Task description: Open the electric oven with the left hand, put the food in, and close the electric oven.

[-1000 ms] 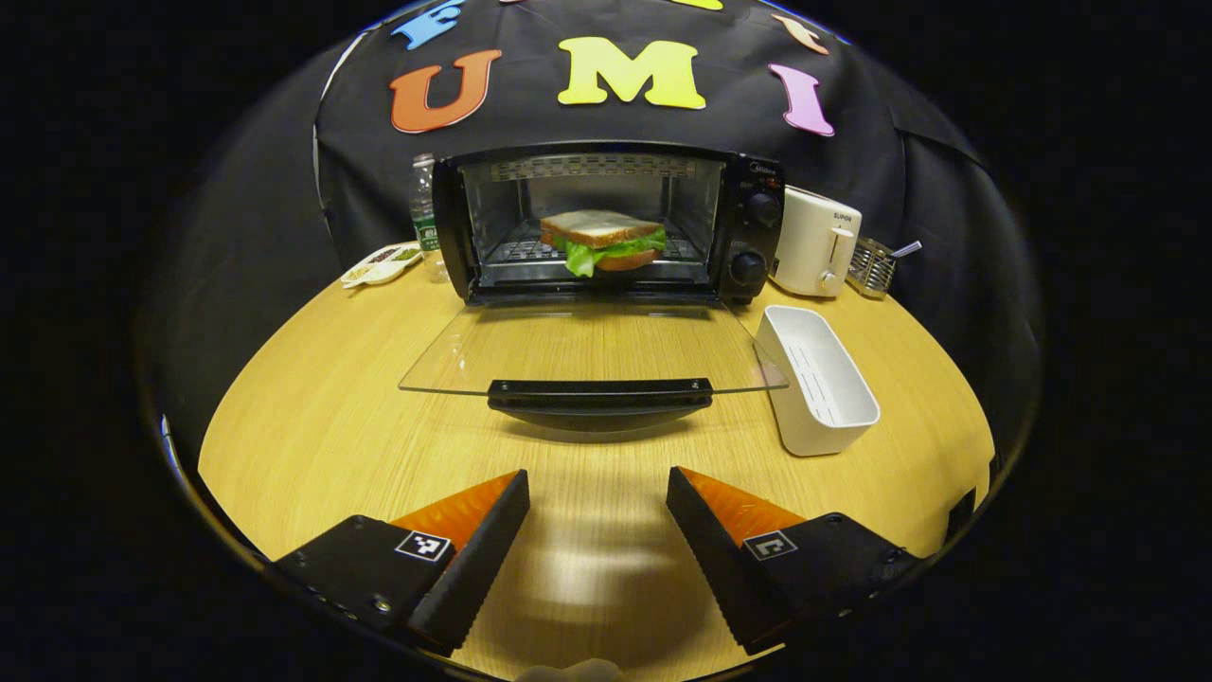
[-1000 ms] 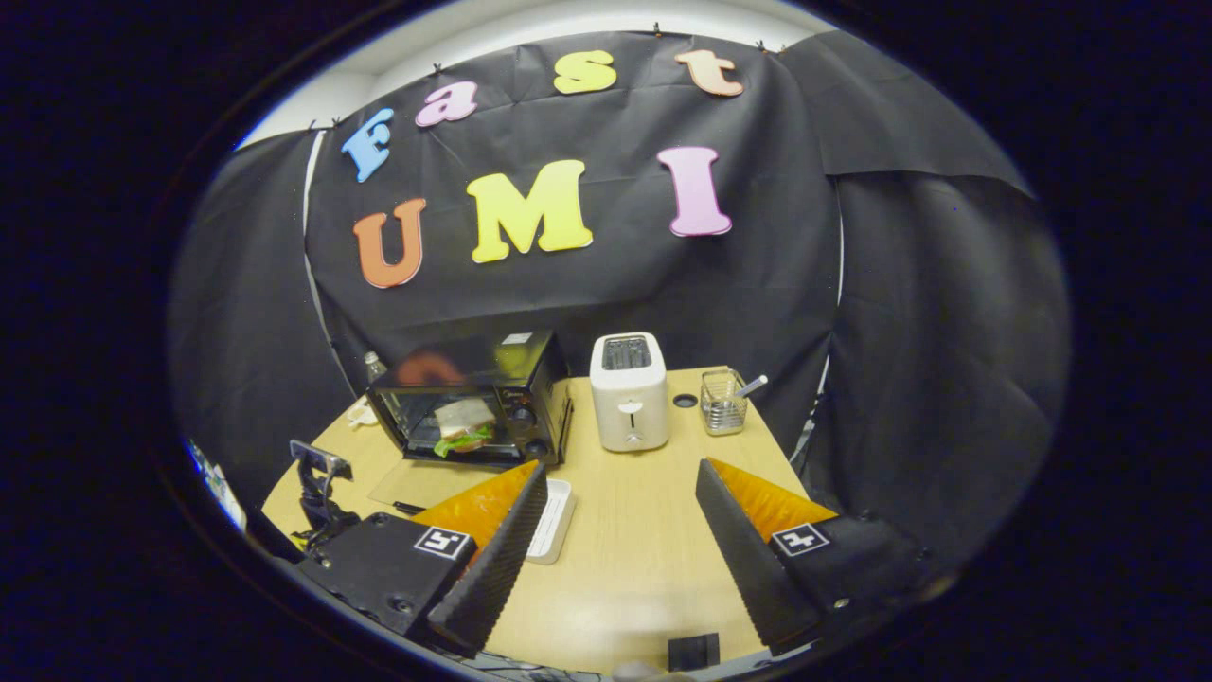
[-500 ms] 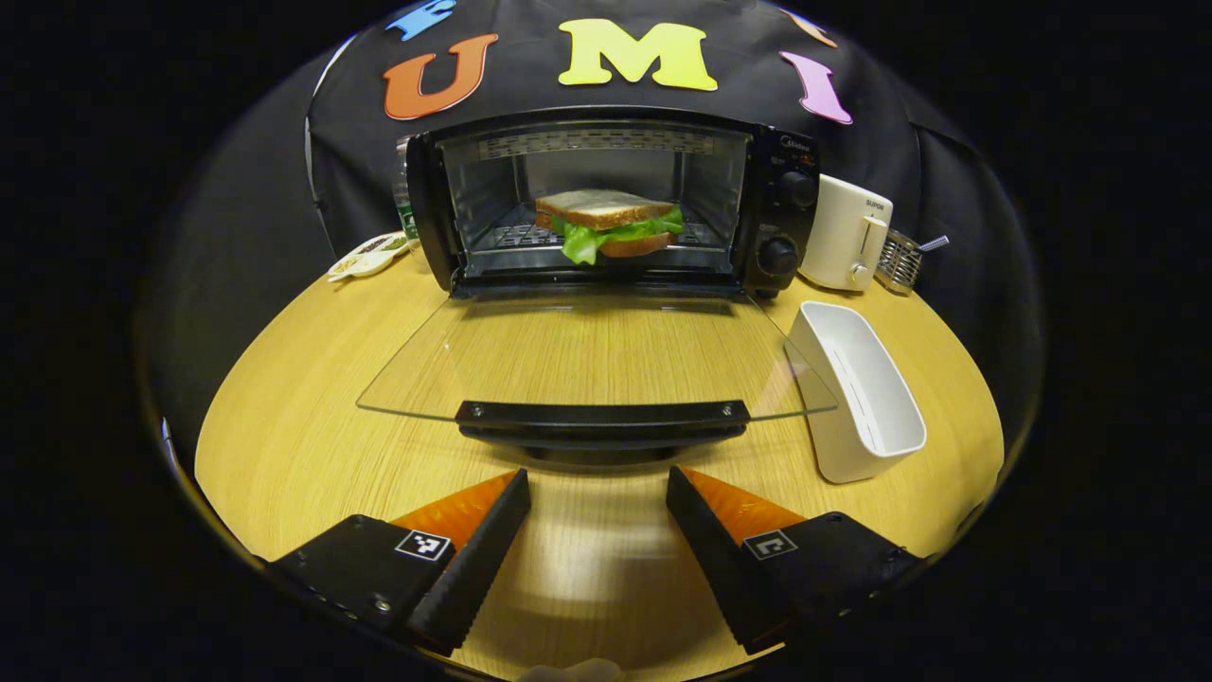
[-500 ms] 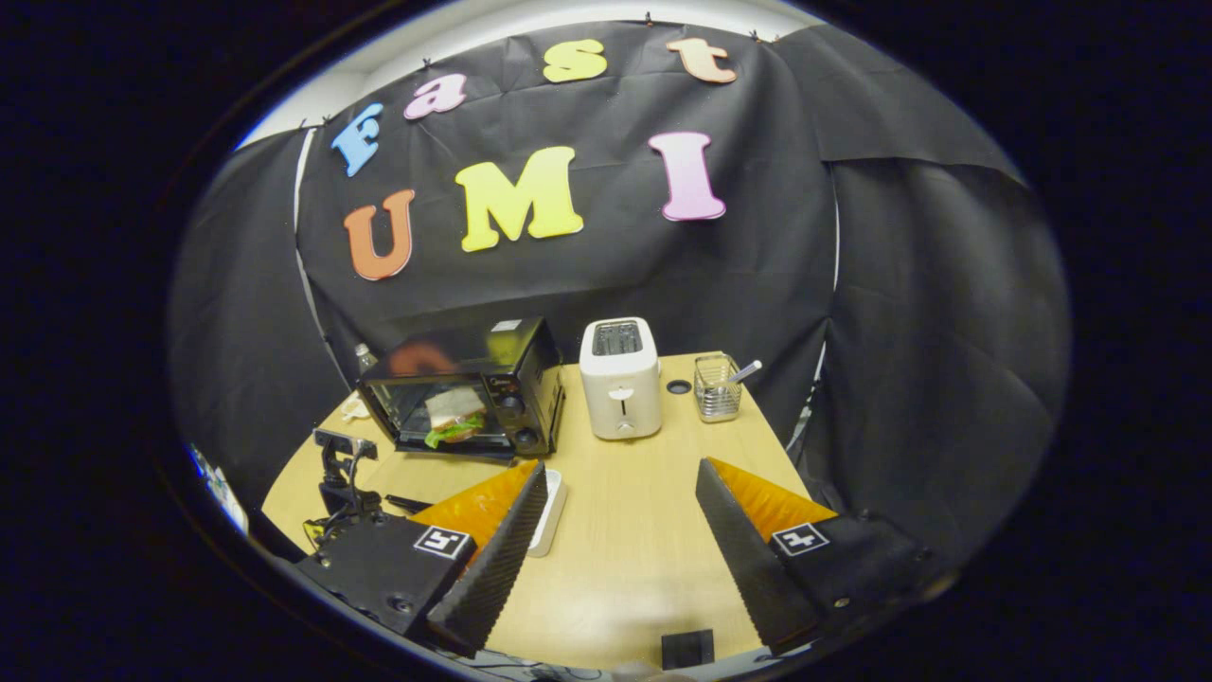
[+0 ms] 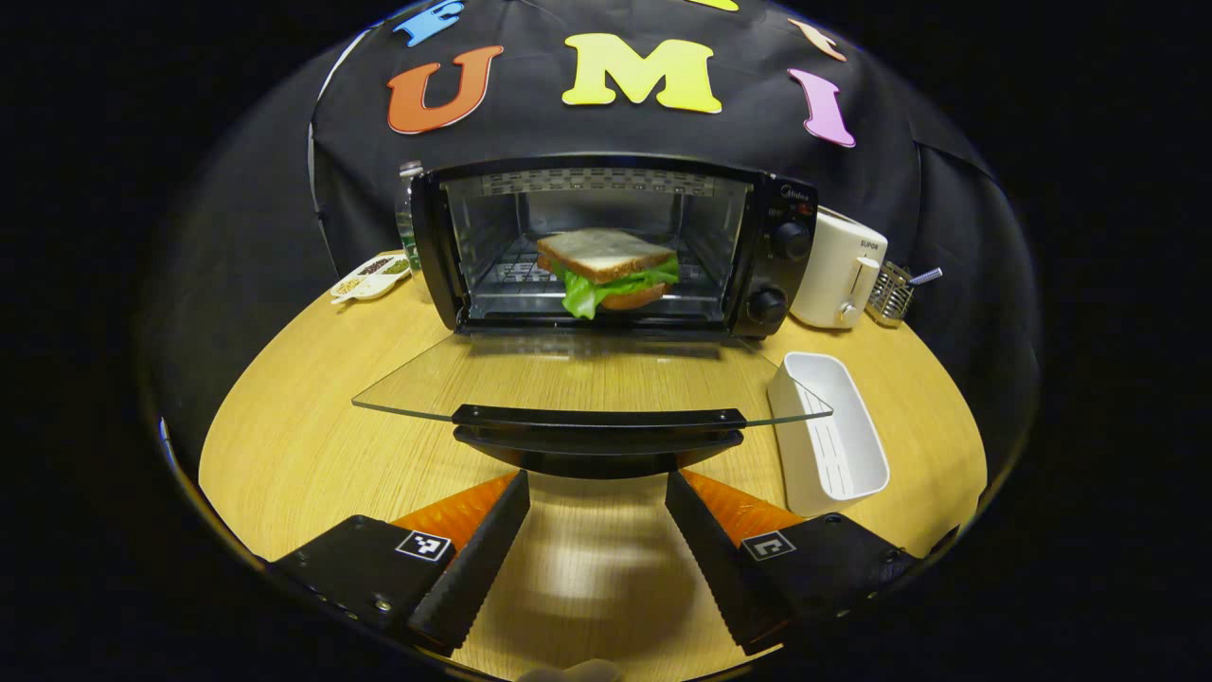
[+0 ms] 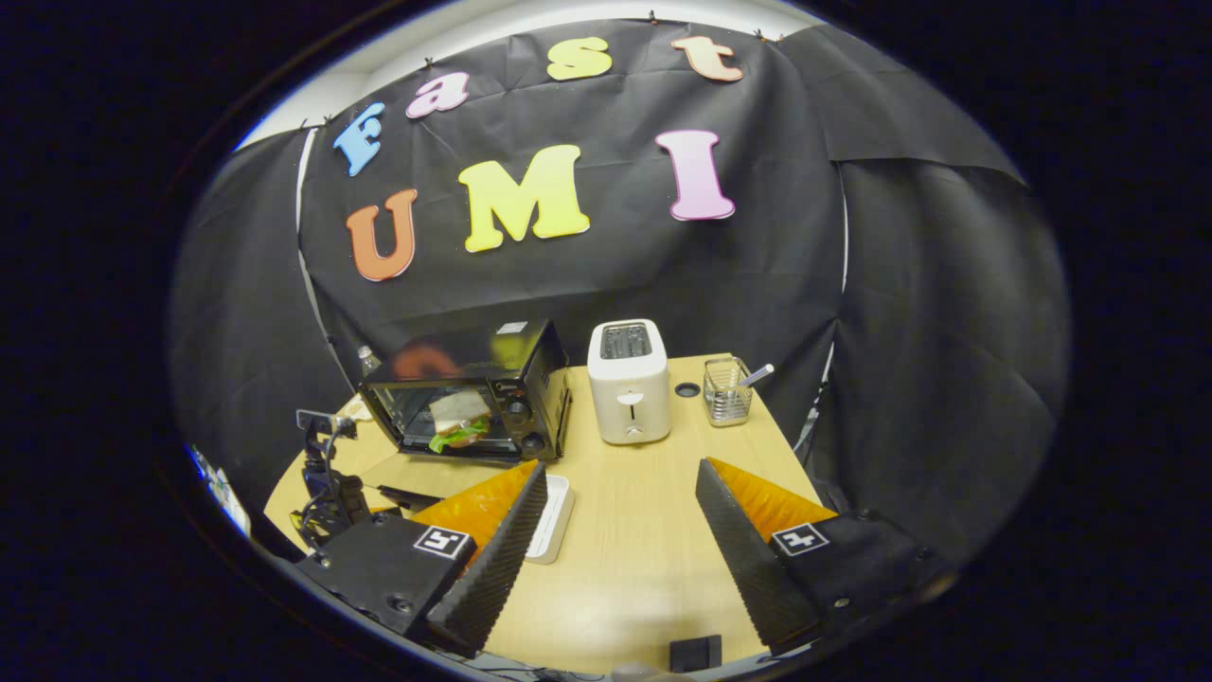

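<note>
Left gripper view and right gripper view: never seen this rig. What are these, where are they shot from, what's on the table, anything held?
No robot here: a person holds a two-finger tool in each hand, and a fisheye camera rides on each.

Left gripper view: looks along the left tool, open and holding nothing, just short of the handle of the oven. The glass door is folded down, and a sandwich sits on the rack inside.

Right gripper view: looks from higher up, along the right tool, also open and holding nothing.

On the wooden table: a white tray, a white toaster, a wire holder, a small snack dish and a bottle behind the oven.
</note>
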`<state>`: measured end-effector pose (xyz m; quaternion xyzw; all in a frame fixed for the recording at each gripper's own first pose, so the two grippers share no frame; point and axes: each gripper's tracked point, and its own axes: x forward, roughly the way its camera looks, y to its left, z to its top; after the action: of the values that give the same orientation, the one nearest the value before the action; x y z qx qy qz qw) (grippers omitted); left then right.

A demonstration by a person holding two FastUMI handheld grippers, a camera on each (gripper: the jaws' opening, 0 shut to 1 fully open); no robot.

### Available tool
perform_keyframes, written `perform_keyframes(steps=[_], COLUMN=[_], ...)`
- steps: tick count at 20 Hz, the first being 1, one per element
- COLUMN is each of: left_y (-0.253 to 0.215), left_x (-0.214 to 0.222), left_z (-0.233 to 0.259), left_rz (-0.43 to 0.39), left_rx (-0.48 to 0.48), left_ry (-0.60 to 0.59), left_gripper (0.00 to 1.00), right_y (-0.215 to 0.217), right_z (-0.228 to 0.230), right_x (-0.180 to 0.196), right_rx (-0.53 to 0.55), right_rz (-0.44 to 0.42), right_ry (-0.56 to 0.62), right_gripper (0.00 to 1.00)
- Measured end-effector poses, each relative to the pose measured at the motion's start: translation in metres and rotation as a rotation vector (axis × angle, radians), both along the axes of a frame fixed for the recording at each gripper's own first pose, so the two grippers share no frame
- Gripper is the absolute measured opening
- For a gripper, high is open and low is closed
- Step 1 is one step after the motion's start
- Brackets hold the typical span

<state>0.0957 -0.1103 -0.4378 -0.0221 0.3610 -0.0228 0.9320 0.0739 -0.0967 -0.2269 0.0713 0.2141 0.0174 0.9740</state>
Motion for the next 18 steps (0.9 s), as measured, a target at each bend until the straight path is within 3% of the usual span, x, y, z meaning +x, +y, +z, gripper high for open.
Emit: perform_keyframes(steps=[18], left_y=[0.003], left_x=[0.069], left_z=[0.078], left_rz=[-0.008], left_rx=[-0.008], left_ry=[-0.127], left_gripper=[0.95], right_y=[-0.007], right_z=[-0.023], right_x=[0.014], right_rx=[0.059], right_rz=[-0.051], right_ry=[0.045], right_gripper=[1.0])
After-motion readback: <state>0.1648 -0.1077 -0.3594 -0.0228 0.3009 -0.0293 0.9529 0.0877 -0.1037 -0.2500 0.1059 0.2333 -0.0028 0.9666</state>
